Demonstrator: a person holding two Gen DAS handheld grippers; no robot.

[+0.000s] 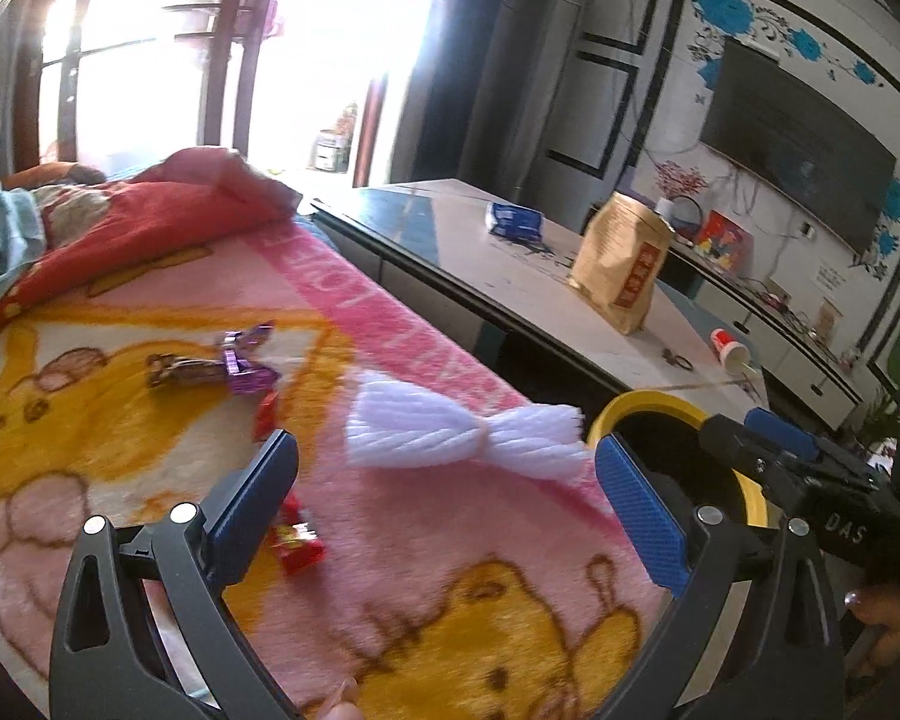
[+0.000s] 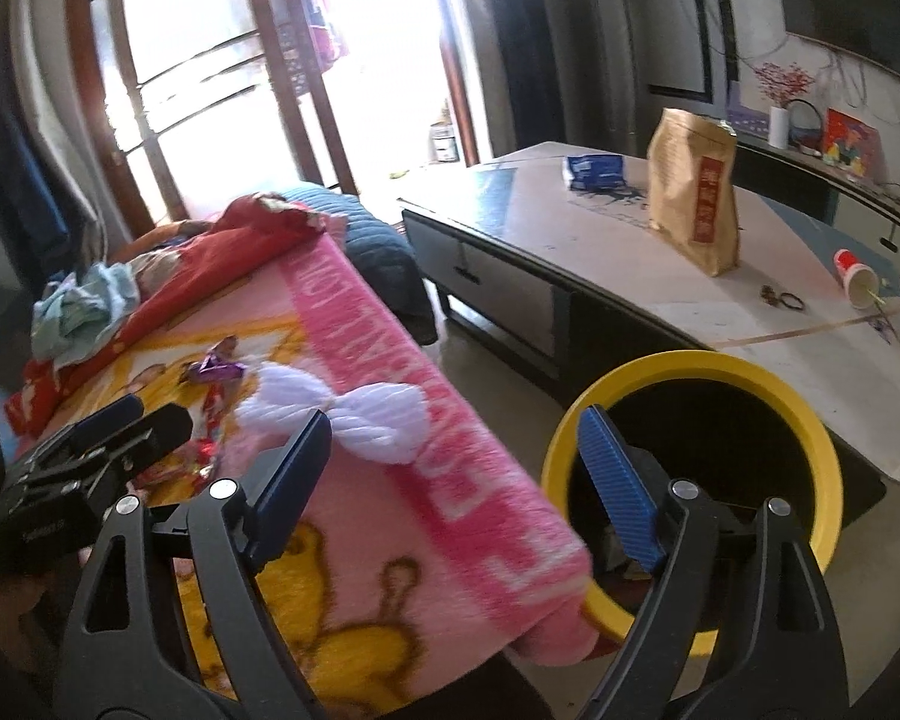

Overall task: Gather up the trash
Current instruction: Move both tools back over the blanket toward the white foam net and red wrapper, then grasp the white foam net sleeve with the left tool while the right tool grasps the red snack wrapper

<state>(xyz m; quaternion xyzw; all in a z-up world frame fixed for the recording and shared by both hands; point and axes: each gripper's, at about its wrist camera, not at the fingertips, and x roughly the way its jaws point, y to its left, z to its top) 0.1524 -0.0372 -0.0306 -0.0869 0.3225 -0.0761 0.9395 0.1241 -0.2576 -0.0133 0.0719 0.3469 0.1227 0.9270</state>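
Note:
Candy wrappers lie on the pink cartoon blanket (image 1: 426, 564): a purple one (image 1: 243, 360), a brown one (image 1: 180, 369) and red ones (image 1: 297, 546). A white yarn bundle (image 1: 450, 438) rests near the blanket's edge. My left gripper (image 1: 450, 480) hangs open over the blanket, the yarn just beyond its fingertips and a red wrapper by its left finger. A black bin with a yellow rim (image 2: 690, 366) stands on the floor beside the blanket. My right gripper (image 2: 456, 462) is open and empty, straddling the blanket edge and the bin; the yarn (image 2: 342, 414) lies ahead of its left finger.
A low coffee table (image 2: 570, 252) behind the bin holds a brown paper bag (image 2: 696, 204), a blue packet (image 2: 594, 171) and a tipped red-and-white cup (image 2: 858, 282). A red quilt (image 1: 138, 228) and crumpled clothes (image 2: 84, 306) are heaped at the blanket's far end.

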